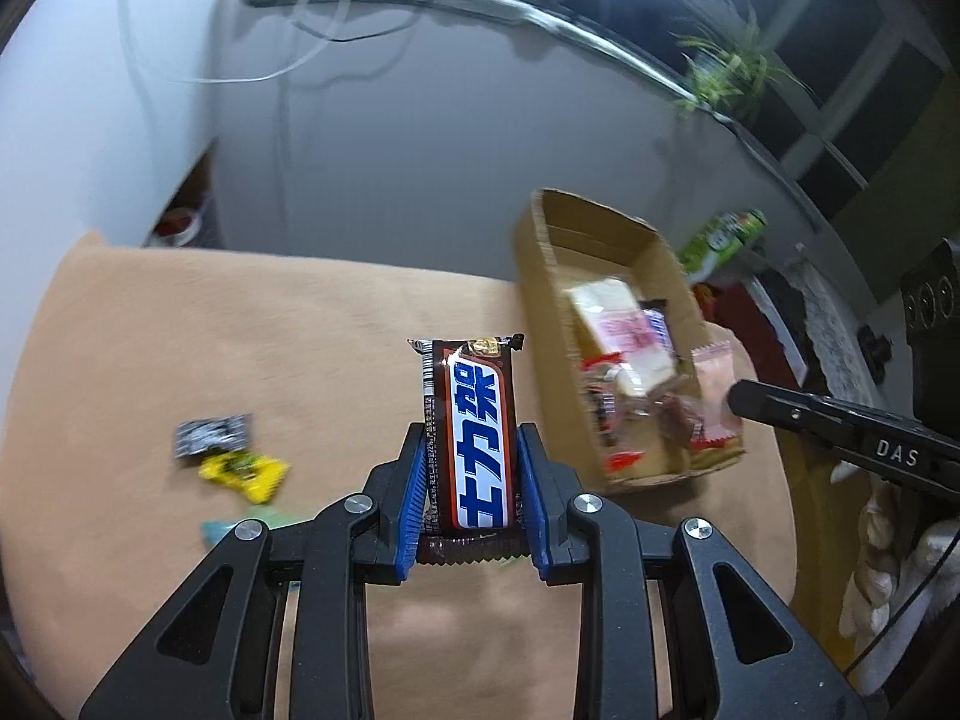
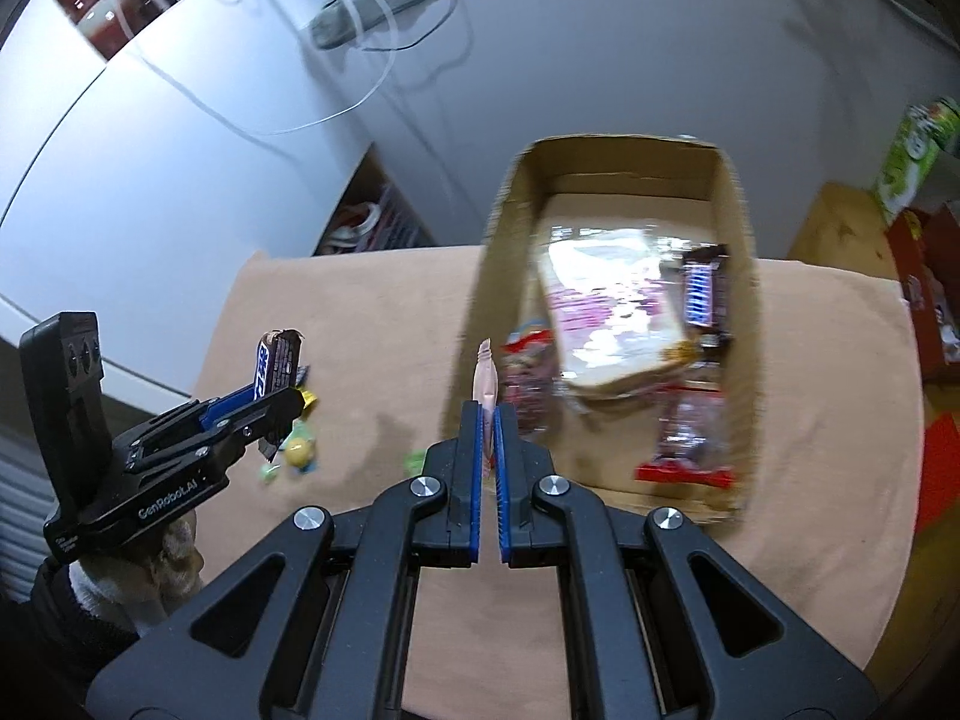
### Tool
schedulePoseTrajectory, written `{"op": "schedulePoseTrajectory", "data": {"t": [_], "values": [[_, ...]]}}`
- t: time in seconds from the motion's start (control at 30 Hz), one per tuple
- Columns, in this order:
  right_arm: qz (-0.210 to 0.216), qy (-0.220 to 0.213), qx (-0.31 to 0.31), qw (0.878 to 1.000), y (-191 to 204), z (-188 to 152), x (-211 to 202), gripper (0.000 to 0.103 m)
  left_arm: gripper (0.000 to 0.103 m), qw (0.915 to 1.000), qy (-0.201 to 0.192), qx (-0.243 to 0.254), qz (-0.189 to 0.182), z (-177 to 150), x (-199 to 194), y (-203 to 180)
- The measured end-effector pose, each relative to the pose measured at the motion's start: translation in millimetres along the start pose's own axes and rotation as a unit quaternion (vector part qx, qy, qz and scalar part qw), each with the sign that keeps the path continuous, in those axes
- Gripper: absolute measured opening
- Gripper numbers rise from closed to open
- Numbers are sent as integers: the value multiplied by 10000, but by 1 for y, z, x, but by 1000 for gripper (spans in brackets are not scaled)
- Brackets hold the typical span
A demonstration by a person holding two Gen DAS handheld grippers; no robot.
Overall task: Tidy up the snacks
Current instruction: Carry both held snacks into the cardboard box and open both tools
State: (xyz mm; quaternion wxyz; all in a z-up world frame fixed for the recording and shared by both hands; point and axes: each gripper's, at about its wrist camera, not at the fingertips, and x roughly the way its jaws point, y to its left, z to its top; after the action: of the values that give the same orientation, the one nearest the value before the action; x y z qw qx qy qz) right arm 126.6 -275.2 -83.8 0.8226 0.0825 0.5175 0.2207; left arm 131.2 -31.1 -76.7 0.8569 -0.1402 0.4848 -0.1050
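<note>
your left gripper (image 1: 471,450) clamps the chocolate bar (image 1: 474,432) upright; your right gripper (image 2: 489,420) pinches a pink sachet (image 2: 486,378), both lifted to drop into the cardboard box (image 2: 741,228).

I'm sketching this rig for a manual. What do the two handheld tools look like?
Both are black plastic with triangular cut-outs, silver pivot screws and ribbed blue finger pads. The left tool bears white "GenRobot.AI" lettering; the right tool reads "DAS". The hand under the left tool wears a whitish knitted glove.

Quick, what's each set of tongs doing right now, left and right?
Left tongs: closed on a chocolate bar.
Right tongs: closed on a thin pink packet.
</note>
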Motion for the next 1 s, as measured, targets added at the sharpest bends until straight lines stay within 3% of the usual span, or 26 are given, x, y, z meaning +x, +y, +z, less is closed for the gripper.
{"op": "schedulePoseTrajectory", "data": {"t": [0.5,0.87,1.0], "values": [[-434,-18,530,9977,-70,2,-4,4,27,9981,232,488,-306,31,52,-64],[-498,-23,598,9970,-90,29,11,4,27,9964,306,769,-161,51,78,-86],[-533,-43,585,9969,-90,35,13,4,27,9963,357,733,-281,59,83,-88]]}}
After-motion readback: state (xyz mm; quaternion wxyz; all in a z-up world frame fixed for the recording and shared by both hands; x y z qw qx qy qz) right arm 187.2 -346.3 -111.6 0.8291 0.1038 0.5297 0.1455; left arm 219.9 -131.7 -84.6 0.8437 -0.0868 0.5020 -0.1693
